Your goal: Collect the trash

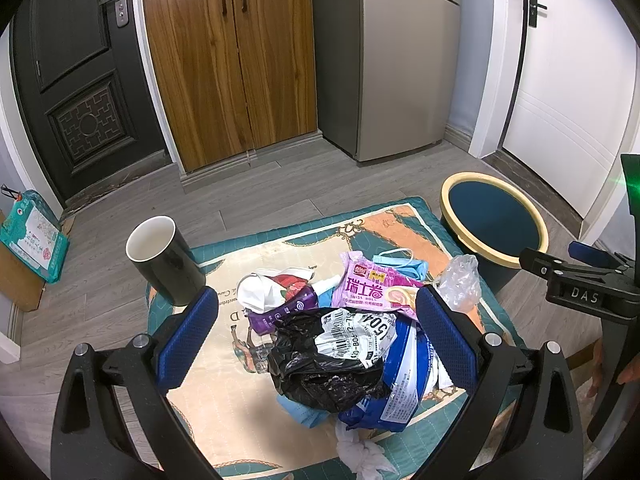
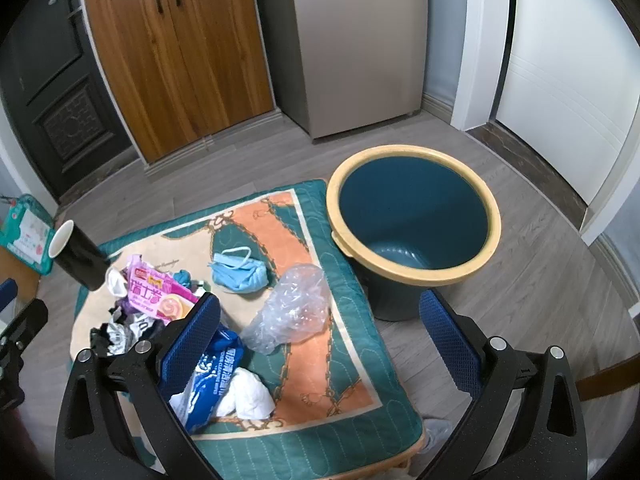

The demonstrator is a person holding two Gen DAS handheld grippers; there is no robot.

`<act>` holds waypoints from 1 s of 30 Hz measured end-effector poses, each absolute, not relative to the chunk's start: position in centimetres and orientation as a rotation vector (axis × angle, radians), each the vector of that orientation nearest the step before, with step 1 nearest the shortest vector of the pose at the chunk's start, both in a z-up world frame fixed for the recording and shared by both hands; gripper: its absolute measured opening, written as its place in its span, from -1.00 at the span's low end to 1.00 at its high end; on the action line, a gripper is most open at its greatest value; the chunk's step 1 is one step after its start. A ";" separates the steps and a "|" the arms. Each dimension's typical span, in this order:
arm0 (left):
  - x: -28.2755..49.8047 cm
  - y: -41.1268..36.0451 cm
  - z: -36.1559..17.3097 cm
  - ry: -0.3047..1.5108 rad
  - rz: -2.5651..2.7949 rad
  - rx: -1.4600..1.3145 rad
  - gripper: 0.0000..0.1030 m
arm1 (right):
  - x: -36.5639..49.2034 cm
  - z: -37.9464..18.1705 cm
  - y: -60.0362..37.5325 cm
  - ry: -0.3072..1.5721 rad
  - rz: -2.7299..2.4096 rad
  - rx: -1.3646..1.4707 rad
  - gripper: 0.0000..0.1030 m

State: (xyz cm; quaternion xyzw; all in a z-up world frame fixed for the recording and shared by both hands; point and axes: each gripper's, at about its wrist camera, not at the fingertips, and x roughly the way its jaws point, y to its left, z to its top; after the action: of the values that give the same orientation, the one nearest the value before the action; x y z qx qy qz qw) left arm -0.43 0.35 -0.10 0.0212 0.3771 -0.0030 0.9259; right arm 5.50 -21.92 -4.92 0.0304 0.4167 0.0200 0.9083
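Both my tongs hang spread and empty: left gripper (image 1: 316, 334) over the trash pile (image 1: 340, 344), right gripper (image 2: 320, 336) near the bin (image 2: 416, 276). The slippery black bag (image 1: 320, 372) could drag neighbouring wrappers along.

Crinkled clear plastic bag (image 2: 289, 309) (glossy), quilted mat (image 2: 320, 360)

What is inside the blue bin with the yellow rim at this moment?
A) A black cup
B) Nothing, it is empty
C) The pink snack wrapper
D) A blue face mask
B: the right wrist view looks straight into the bin and shows only its bare blue bottom.
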 end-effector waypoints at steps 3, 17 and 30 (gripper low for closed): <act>-0.5 0.4 -0.1 0.773 -0.005 0.041 0.88 | 5.7 -5.0 -22.2 0.864 0.042 0.066 0.93; -0.5 0.5 -0.2 0.773 -0.005 0.048 0.88 | 5.7 -5.1 -22.3 0.867 0.041 0.067 0.93; -0.6 0.2 -0.4 0.776 -0.010 0.052 0.88 | 5.7 -5.3 -22.5 0.873 0.036 0.074 0.93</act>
State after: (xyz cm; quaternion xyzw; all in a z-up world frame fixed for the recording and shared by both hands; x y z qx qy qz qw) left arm -0.56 0.17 -0.42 0.0253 0.3782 -0.0048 0.9254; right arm 5.70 -22.47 -5.34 0.0357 0.4227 0.0176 0.9054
